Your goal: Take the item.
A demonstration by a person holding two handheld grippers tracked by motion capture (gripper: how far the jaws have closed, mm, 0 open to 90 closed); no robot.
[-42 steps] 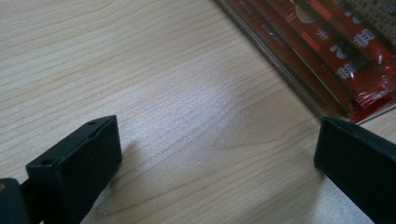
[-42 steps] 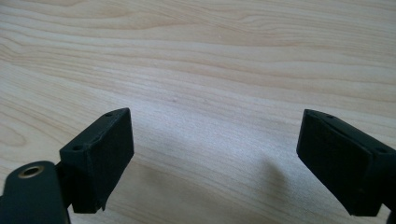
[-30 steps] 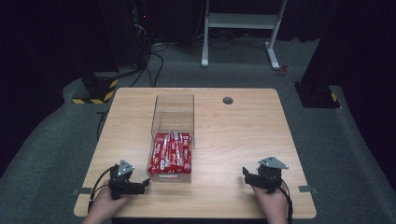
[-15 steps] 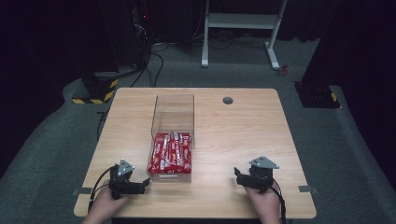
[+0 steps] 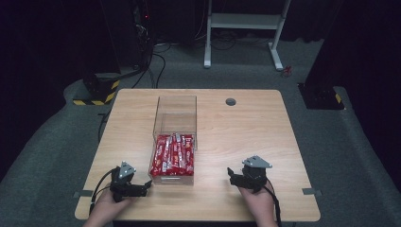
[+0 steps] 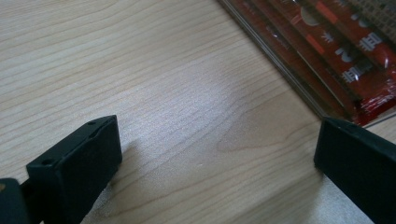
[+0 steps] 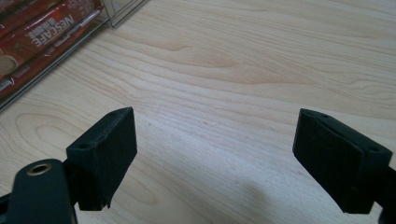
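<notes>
Since a second ago the right tongs [image 5: 232,173] have slid left along the desk [image 5: 246,127], closer to the clear box [image 5: 174,142] of red sachets [image 5: 173,154], while the left tongs [image 5: 145,187] stay put beside the box's near left corner. Both tongs are spread wide over bare wood, holding nothing. The box sits mid-desk, slightly left of centre, with the sachets piled at its near end.

**Camera setup**

High view: fixed above your side, looks fwd and down on the whole surface [image 5: 236,137], far off. Left tool view: rides your left tool [image 6: 210,154], very close to the wood, faces the clear box [image 6: 299,79] of red packets [image 6: 345,51]. Right tool view: same low, close look from your right tool [image 7: 212,154]. All three share the box's near end.
</notes>
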